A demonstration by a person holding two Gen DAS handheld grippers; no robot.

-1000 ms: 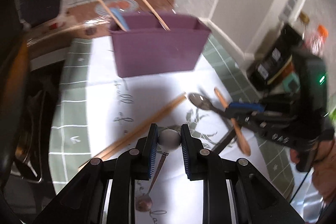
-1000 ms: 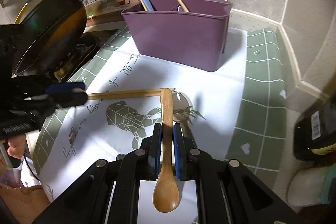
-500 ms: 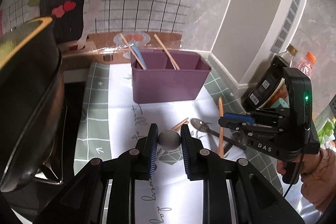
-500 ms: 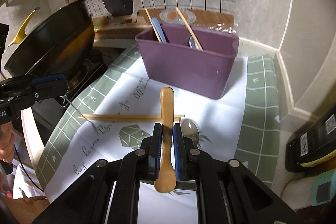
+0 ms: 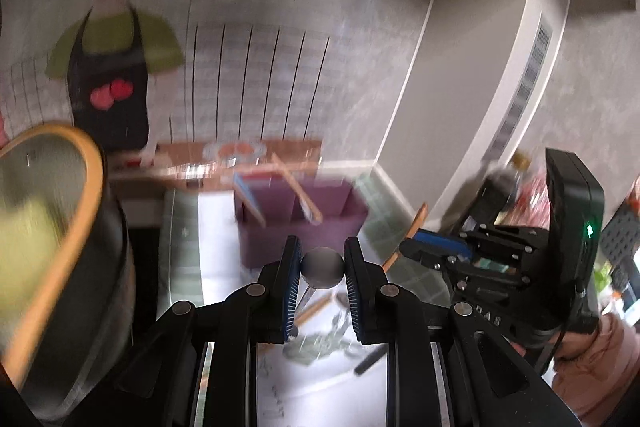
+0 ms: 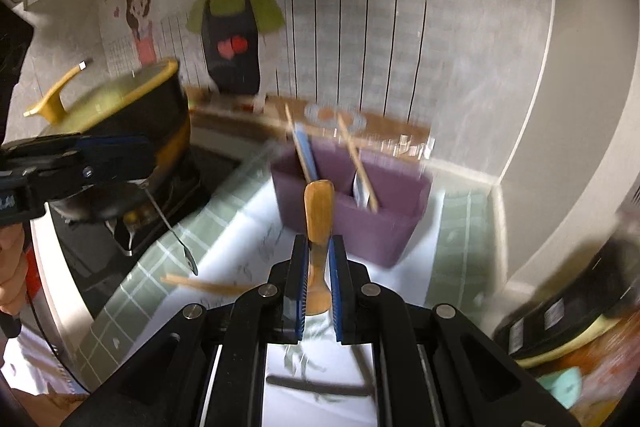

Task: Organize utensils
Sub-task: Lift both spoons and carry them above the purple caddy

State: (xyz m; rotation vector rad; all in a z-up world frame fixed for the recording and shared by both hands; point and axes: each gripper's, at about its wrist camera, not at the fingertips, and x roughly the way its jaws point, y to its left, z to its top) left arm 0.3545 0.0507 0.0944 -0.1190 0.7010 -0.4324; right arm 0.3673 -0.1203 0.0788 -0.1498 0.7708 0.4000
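Observation:
My left gripper [image 5: 322, 267] is shut on a metal spoon [image 5: 322, 265], held in the air; the spoon hangs down below it in the right wrist view [image 6: 172, 227]. My right gripper [image 6: 318, 267] is shut on a wooden spoon [image 6: 318, 211], its handle pointing up toward the purple utensil box [image 6: 352, 211]. The box [image 5: 304, 227] holds chopsticks and a blue utensil. A wooden chopstick [image 6: 208, 285] and a dark utensil [image 6: 320, 389] lie on the white mat. The frames are blurred.
A black pot with a yellow rim [image 5: 60, 227] stands at the left on the stove; it also shows in the right wrist view [image 6: 132, 115]. Bottles and a black container [image 6: 568, 311] stand at the right. The tiled wall rises behind the box.
Both grippers have lifted away from the mat with their spoons and tilted upward. The purple box now sits lower and smaller in both views.

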